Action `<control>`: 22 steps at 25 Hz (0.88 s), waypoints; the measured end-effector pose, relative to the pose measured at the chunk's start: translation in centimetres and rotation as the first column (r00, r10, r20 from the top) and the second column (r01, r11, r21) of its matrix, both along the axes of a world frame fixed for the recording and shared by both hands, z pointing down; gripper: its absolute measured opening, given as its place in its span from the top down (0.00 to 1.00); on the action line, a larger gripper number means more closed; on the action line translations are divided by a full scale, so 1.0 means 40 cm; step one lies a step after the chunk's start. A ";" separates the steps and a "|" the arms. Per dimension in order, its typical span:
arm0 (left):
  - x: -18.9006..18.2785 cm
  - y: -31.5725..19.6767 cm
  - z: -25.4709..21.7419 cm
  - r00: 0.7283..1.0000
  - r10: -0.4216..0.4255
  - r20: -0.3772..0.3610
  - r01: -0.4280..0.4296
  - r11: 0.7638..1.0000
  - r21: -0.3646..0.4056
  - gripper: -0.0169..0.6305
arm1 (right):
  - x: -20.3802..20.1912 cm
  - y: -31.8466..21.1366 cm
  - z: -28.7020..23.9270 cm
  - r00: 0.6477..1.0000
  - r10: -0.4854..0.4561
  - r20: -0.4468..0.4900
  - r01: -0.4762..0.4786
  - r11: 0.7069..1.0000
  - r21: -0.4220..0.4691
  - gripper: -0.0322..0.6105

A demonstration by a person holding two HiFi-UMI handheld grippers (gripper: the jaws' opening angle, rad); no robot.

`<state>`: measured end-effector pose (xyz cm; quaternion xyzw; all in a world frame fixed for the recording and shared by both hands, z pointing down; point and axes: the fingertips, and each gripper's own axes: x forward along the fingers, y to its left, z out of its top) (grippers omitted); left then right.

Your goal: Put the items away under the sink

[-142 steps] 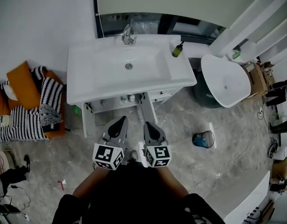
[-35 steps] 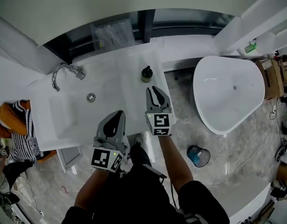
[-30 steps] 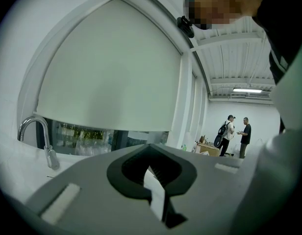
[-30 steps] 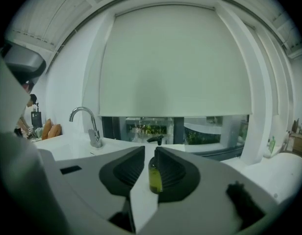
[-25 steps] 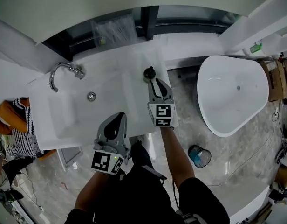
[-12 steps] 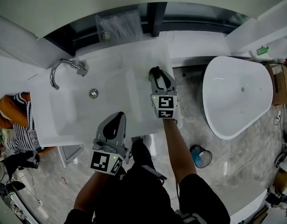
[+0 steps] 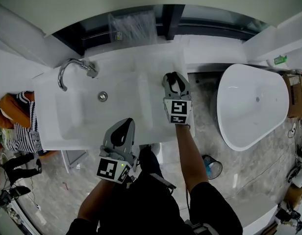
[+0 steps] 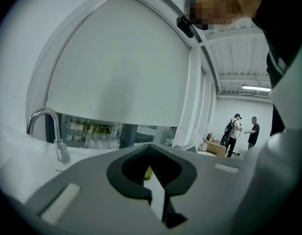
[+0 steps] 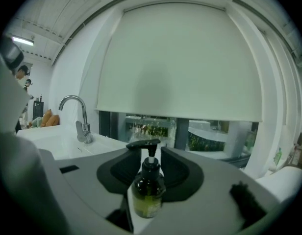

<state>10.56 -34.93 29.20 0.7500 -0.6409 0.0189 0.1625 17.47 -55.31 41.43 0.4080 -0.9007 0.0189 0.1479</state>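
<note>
— Counter point(image 7: 141, 58), white, with sink basin point(image 7: 82, 116): landmark item?
— Faucet point(image 7: 88, 68), chrome, curved, at the basin's back rim.
— Item one?
— Pump bottle point(image 9: 148, 192), dark glass, black pump, upright on the counter, well right of the faucet, past the basin's right rim.
— Right claw point(image 7: 176, 78)?
— At the bottle, right of the faucet. Its jaws have just been opening; they stand apart with the bottle between them, no pad seen pressing on it.
— Left claw point(image 7: 126, 123)?
— Nearer the person than the faucet, over the counter's front edge. Jaw tips together, nothing held.
— Other?
— Bathtub point(image 7: 251, 106), white, far right of the faucet.
</note>
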 end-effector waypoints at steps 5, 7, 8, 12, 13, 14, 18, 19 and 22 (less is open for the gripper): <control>0.001 0.002 -0.007 1.000 -0.003 -0.003 0.003 1.000 0.009 0.96 | 0.001 0.000 -0.003 1.000 0.008 0.001 -0.008 1.000 0.027 0.80; -0.002 0.005 -0.010 1.000 -0.006 -0.001 0.006 1.000 0.006 0.96 | -0.002 0.001 -0.005 1.000 0.005 0.006 -0.006 0.999 0.034 0.81; -0.004 0.007 -0.011 1.000 -0.009 -0.001 0.009 1.000 0.005 0.96 | -0.004 0.000 -0.005 1.000 0.005 0.008 -0.006 0.999 0.037 0.81; -0.018 0.019 -0.008 1.000 -0.022 0.000 0.022 1.000 0.000 0.96 | -0.001 -0.005 -0.006 1.000 0.019 0.011 -0.019 0.999 0.040 0.82; -0.021 0.023 -0.007 1.000 -0.025 0.000 0.025 1.000 -0.001 0.96 | 0.000 -0.004 -0.006 1.000 0.021 0.010 -0.022 0.999 0.038 0.82; -0.024 0.026 -0.006 1.000 -0.026 -0.001 0.026 1.000 -0.001 0.96 | 0.001 -0.002 -0.005 1.000 0.023 0.008 -0.023 0.999 0.035 0.82; -0.027 0.031 -0.016 1.000 -0.029 -0.008 0.029 1.000 0.006 0.96 | 0.011 0.008 -0.006 0.999 0.027 0.018 -0.028 0.999 0.025 0.82; -0.027 0.032 -0.020 1.000 -0.028 -0.009 0.028 1.000 0.010 0.96 | 0.014 0.012 -0.008 0.999 0.027 0.023 -0.027 0.999 0.026 0.82; -0.030 0.038 -0.028 1.000 -0.026 -0.010 0.026 0.999 0.019 0.96 | 0.017 0.030 -0.010 0.999 0.027 0.026 -0.027 0.999 0.028 0.83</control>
